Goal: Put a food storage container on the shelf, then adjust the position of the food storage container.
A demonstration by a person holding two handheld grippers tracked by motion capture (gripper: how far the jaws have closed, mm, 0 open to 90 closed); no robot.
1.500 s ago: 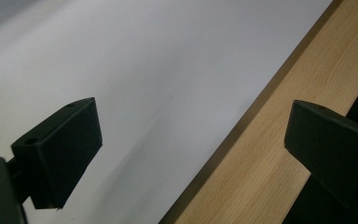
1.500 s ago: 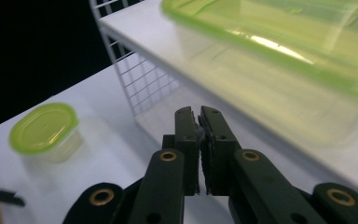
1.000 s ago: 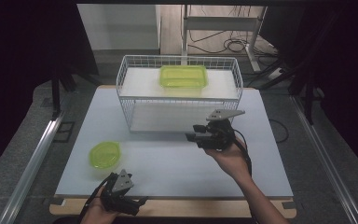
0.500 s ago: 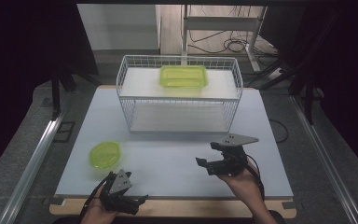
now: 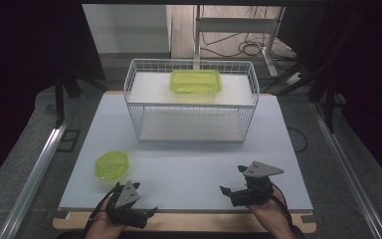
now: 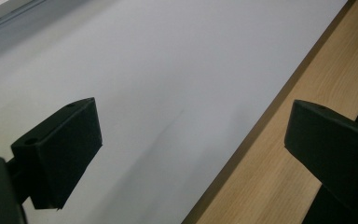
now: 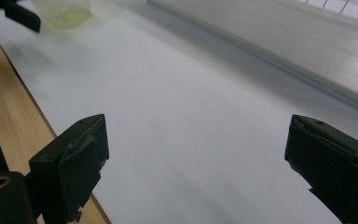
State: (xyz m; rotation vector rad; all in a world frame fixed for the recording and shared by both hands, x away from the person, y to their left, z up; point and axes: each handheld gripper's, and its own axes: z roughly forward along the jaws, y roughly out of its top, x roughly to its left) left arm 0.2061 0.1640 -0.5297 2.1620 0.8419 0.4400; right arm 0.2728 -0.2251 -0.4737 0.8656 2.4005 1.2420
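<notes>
Both grippers sit low at the near edge of the table (image 5: 189, 149) right now, each with jaws spread wide and nothing between them. The left gripper (image 5: 146, 215) is at about seven o'clock, the right gripper (image 5: 227, 193) at about five; the right one's jaws have just been opening, and its own view shows bare white tabletop between the black pads.

The green lid (image 5: 112, 165) lies flat on the table just up from the left gripper, at roughly eight o'clock. Its partner, the green box (image 5: 196, 81), rests on the upper shelf of the wire basket (image 5: 132, 107) at twelve o'clock, well apart from both hands.

The lid looks like thin translucent plastic, so I'd judge it light, a bit springy and slick on the smooth surface. Lying flat, it offers little to bite on; the raised rim at its near edge is the likely place to pinch, one jaw sliding under. Squeeze too hard and it may flex or skate away.
</notes>
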